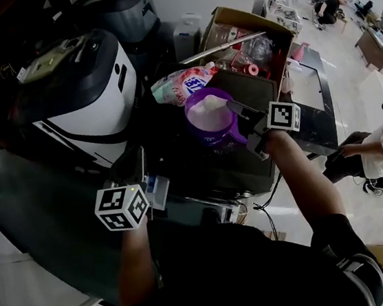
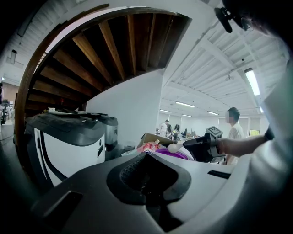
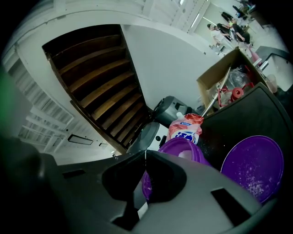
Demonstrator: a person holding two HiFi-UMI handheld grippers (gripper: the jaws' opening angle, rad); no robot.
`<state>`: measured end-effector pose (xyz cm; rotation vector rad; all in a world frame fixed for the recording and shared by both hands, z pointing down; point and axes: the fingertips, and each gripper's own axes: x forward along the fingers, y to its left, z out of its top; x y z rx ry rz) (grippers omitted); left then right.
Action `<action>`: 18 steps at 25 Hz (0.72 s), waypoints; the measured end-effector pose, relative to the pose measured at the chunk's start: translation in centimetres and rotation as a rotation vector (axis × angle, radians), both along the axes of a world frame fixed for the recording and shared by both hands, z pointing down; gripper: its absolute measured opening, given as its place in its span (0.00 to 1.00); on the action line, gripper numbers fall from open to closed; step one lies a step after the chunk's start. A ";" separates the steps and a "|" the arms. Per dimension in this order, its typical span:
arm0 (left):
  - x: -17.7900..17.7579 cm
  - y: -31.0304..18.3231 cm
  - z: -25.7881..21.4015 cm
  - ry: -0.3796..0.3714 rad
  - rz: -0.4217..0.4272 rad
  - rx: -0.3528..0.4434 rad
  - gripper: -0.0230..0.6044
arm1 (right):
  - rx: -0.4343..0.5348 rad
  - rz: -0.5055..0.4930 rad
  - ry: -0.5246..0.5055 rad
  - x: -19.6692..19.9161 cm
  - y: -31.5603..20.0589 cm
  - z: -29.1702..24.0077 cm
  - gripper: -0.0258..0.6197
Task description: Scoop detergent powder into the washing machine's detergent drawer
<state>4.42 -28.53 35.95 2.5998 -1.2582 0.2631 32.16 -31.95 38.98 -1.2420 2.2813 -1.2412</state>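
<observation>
- grippers?
- left gripper (image 2: 146,155) closed on nothing, well apart from the work. right gripper (image 3: 145,154) clamped on a thin purple piece, probably the scoop (image 3: 145,183).
- powder (image 1: 206,105)?
- in the purple tub (image 1: 206,130), straight ahead under my right tips; right is nearer.

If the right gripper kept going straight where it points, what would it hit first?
The purple tub of white powder, I think: the right gripper, fingers shut on a white scoop, points right at its rim. Depth is unclear.
</observation>
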 end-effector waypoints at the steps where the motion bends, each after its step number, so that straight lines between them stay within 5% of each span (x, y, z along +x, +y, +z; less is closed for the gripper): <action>1: -0.4 0.0 0.0 0.002 0.006 0.002 0.05 | 0.011 0.006 0.003 -0.3 0.1 -0.4 0.07; 8: -5.0 0.2 0.0 -0.002 0.041 0.020 0.05 | 0.022 0.085 0.026 -3.5 1.5 -2.1 0.07; 18: -11.4 1.2 -0.2 0.017 0.065 0.033 0.05 | 0.079 0.043 -0.014 -12.4 4.2 -3.8 0.07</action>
